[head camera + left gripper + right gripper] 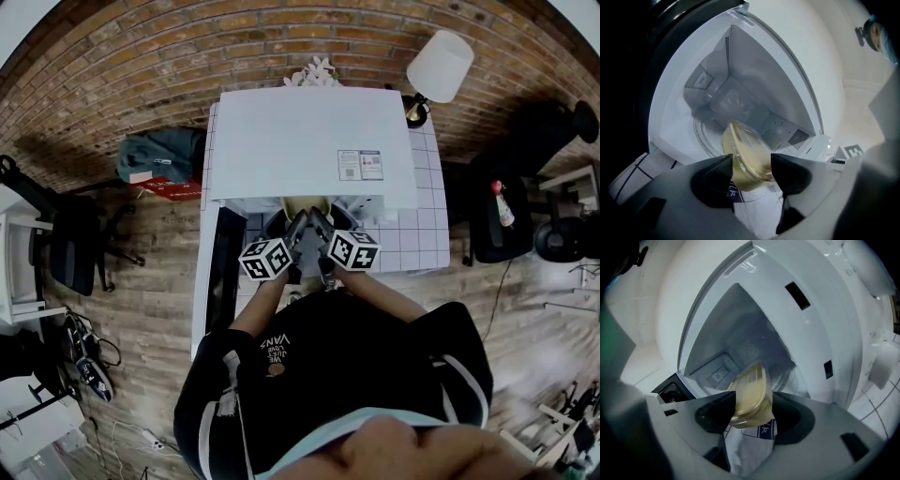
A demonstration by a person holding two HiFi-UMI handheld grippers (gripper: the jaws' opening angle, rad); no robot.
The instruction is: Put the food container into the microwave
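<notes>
I have both tongs on 1 food container (306, 205). My left gripper (298, 226) and my right gripper (320, 224) are side by side, just in front of the white microwave (309, 141).

In the left gripper view, the left gripper (751, 164) is clenched on the food container (746, 152), 1 dark jaw on each side of it. The box is see-through with a lid, and the food in it is pale yellow. It sits tilted.

In the right gripper view, the right gripper (752, 406) squeezes the same food container (750, 392) from its own side.

The box is right at the mouth of the microwave. Behind it I see the white inside walls (754, 79) and the round glass plate (705, 136) on the bottom. The black door (225, 272) hangs wide open at the left.

The microwave stands on a white tiled table (412, 234). A lamp (439, 66) stands at the far right corner.
</notes>
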